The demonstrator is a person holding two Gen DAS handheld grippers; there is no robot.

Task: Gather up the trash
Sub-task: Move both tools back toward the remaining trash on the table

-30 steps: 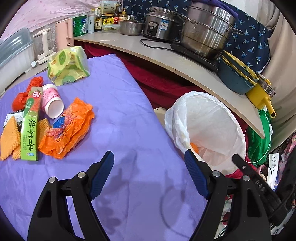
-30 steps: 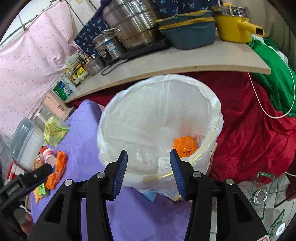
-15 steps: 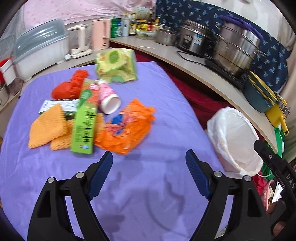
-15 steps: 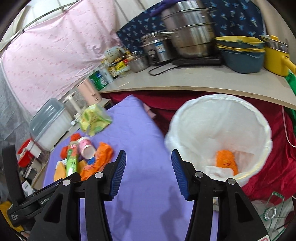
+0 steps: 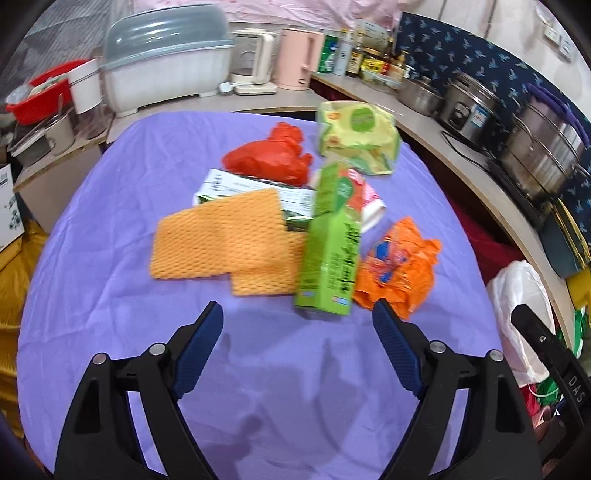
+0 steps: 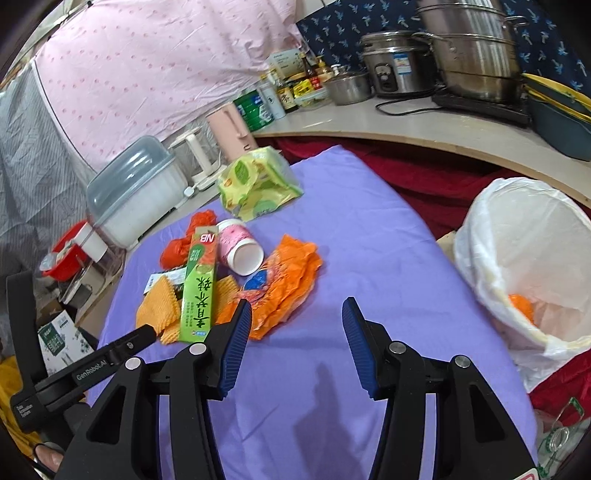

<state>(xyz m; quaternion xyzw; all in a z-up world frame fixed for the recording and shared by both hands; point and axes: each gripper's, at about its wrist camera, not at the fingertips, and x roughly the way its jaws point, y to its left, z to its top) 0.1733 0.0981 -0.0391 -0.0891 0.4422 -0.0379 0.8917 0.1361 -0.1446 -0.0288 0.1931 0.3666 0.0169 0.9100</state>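
Left gripper (image 5: 297, 332) spread wide and empty, low over the purple tabletop (image 5: 110, 295). Just ahead, green carton (image 5: 330, 251), long axis running away, near end nearest this gripper. Right gripper (image 6: 295, 332) likewise parted, empty; trash bag (image 6: 517, 258) off right. Since 1.0 s ago, swung from bag to pile.

A purple cloth (image 5: 110, 229) covers the near surface. A pale counter (image 6: 424, 125) curves behind it, over a dark red drape (image 6: 424, 177). On the counter stand a steel steamer (image 6: 476, 55), a rice cooker (image 6: 395, 66), bottles (image 6: 291, 88), a pink kettle (image 5: 297, 59) and a lidded dish rack (image 5: 166, 55). Pink dotted fabric (image 6: 147, 66) and navy patterned fabric (image 6: 343, 22) hang behind.
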